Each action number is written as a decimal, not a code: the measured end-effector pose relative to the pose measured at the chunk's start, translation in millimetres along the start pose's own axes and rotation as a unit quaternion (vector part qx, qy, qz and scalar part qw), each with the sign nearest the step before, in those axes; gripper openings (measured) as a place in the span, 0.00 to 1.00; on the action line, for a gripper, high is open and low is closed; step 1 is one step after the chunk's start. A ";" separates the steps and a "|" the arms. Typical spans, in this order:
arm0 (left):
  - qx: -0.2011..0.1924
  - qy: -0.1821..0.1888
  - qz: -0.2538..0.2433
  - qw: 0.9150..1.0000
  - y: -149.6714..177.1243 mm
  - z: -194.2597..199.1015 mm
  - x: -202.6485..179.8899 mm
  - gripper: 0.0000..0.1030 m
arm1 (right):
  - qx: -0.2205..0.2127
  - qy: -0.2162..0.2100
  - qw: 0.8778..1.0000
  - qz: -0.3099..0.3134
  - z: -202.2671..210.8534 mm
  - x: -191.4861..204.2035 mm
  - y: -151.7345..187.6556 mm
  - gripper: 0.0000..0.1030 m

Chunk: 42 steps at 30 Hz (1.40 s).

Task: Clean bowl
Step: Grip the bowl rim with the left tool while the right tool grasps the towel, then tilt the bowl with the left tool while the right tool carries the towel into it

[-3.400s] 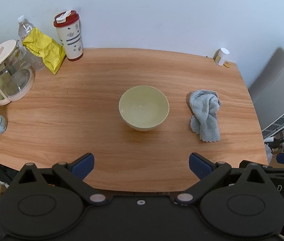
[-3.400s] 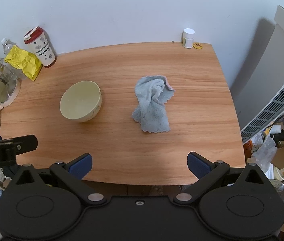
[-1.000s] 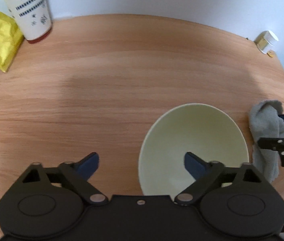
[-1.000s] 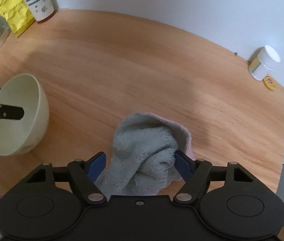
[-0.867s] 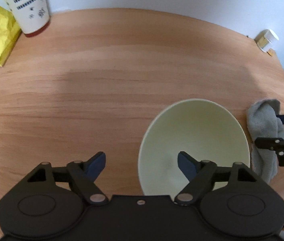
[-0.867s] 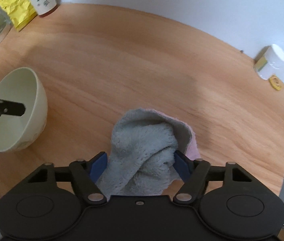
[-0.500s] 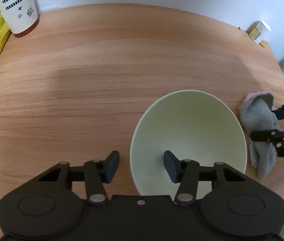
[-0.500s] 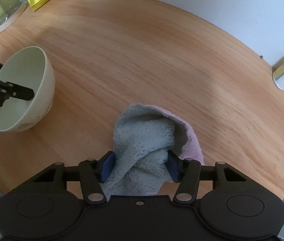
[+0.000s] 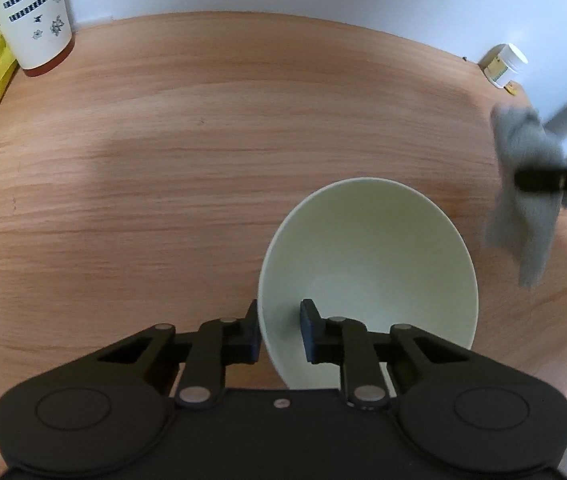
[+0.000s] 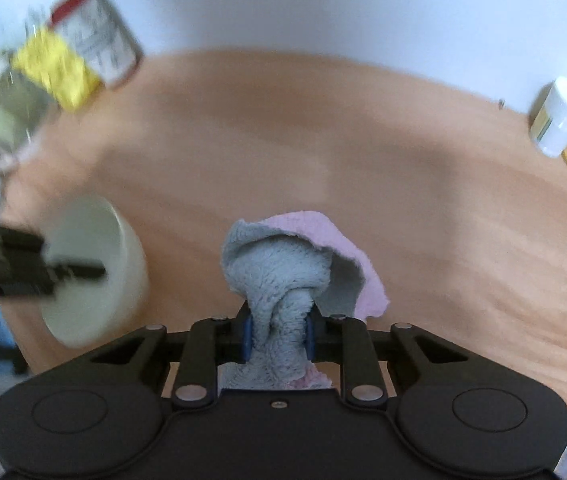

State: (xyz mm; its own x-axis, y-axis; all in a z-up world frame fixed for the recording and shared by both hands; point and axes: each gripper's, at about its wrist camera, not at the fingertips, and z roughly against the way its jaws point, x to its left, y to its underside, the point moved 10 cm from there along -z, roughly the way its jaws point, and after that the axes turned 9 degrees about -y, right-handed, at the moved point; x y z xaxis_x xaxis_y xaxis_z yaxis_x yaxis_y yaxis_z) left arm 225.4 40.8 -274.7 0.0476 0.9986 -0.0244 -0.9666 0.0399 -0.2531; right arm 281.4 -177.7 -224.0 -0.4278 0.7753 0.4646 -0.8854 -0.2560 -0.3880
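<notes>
one bowl (image 9: 367,256), one cloth (image 10: 279,280), two grippers closed

Both hand-held grippers (image 9: 279,334) (image 10: 277,338) just closed, clamping.

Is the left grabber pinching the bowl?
Touching. In the left wrist view, the left gripper has one finger outside and one inside the bowl, pressed on its rim.
</notes>
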 end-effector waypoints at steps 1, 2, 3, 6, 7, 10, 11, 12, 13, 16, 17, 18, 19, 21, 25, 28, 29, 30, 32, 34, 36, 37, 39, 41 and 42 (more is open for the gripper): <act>0.000 0.001 0.004 1.000 0.4 0.7 1.0 0.15 | -0.026 -0.001 1.000 -0.005 4.1 0.1 -5.6 0.26; 0.000 0.004 0.012 1.000 0.5 0.9 2.1 0.15 | -0.054 -0.002 0.998 -0.011 8.6 -0.1 -10.8 0.26; 0.003 0.007 0.021 1.000 0.8 0.8 2.9 0.15 | -0.081 -0.004 0.997 -0.017 13.3 -0.4 -16.1 0.26; 0.007 0.006 0.023 1.000 1.6 1.0 1.5 0.15 | -0.131 0.002 0.991 -0.022 16.8 -1.7 -19.5 0.26; 0.007 0.004 0.020 1.000 2.0 1.8 1.4 0.15 | -0.129 0.019 0.991 -0.007 9.4 -1.0 -10.9 0.26; 0.009 0.004 0.022 1.000 2.0 2.5 1.8 0.15 | -0.102 0.041 0.994 0.002 -6.4 -2.9 9.6 0.26; 0.009 0.004 0.022 1.000 2.1 2.7 1.7 0.15 | -0.090 0.046 0.995 0.001 -12.9 -3.5 19.3 0.26; 0.009 0.004 0.021 1.000 2.1 2.7 1.3 0.15 | -0.086 0.049 0.995 0.003 -12.9 -3.5 25.0 0.26; 0.009 0.003 0.020 1.000 1.5 2.3 0.2 0.15 | -0.084 0.052 0.995 0.005 -11.2 -3.5 29.7 0.27; 0.010 0.002 0.018 1.000 0.3 1.3 -2.5 0.16 | -0.067 0.054 0.996 -0.004 -14.4 -4.3 44.9 0.30; 0.011 0.002 0.016 1.000 0.4 1.2 -2.7 0.16 | -0.059 0.055 0.997 -0.007 -14.2 -4.4 48.6 0.31; 0.011 0.002 0.013 1.000 0.4 0.9 -2.9 0.16 | -0.054 0.057 0.997 -0.006 -13.1 -4.0 50.7 0.34; 0.011 0.002 0.011 1.000 0.4 0.7 -3.2 0.16 | -0.040 0.061 0.997 0.008 -13.1 -0.8 50.1 0.40; 0.013 0.004 0.006 1.000 0.5 0.6 -3.7 0.16 | -0.014 0.070 0.997 0.038 -14.1 7.1 50.5 0.51; 0.018 0.009 -0.001 1.000 1.3 0.4 -3.3 0.16 | 0.034 0.061 0.988 0.134 2.3 22.2 40.7 0.73; 0.023 0.012 0.002 1.000 2.1 -0.3 -2.9 0.16 | 0.071 0.055 0.973 0.215 6.4 31.2 36.2 0.83; 0.023 0.013 0.001 1.000 2.6 -0.3 -3.2 0.16 | 0.082 0.057 0.966 0.240 6.4 32.8 36.2 0.83; 0.024 0.014 -0.001 1.000 3.3 -0.2 -3.6 0.16 | 0.089 0.061 0.960 0.257 5.5 34.2 35.8 0.84; 0.024 0.015 -0.002 1.000 4.2 0.2 -4.6 0.16 | 0.123 0.070 0.938 0.317 -2.8 37.2 37.4 0.84; 0.026 0.021 -0.001 0.999 5.5 0.1 -4.4 0.16 | 0.143 0.061 0.925 0.346 -11.7 40.6 39.0 0.84; 0.032 0.030 0.003 0.999 7.2 -0.5 -3.9 0.16 | 0.164 0.049 0.918 0.359 -19.5 41.7 42.9 0.84; 0.037 0.037 0.007 0.999 8.4 -0.9 -4.0 0.16 | 0.175 0.046 0.912 0.369 -24.9 42.0 45.4 0.84; 0.046 0.042 0.010 0.998 9.5 -1.4 -4.5 0.16 | 0.197 0.046 0.897 0.393 -34.6 41.7 52.0 0.84; 0.050 0.042 0.010 0.998 8.9 -2.5 -5.0 0.17 | 0.219 0.055 0.875 0.429 -47.8 41.3 58.2 0.84; 0.053 0.043 0.010 0.998 8.6 -3.0 -5.3 0.17 | 0.223 0.053 0.872 0.432 -51.4 40.5 58.0 0.84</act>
State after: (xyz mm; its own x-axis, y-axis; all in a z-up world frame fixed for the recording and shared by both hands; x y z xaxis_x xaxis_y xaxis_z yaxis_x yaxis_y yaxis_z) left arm 217.6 35.8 -279.7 0.0454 0.9927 -0.1116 -0.9884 0.0284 -0.1490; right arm 222.0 -131.5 -268.6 -0.9720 0.2255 0.0662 -0.2343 -0.9519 -0.1976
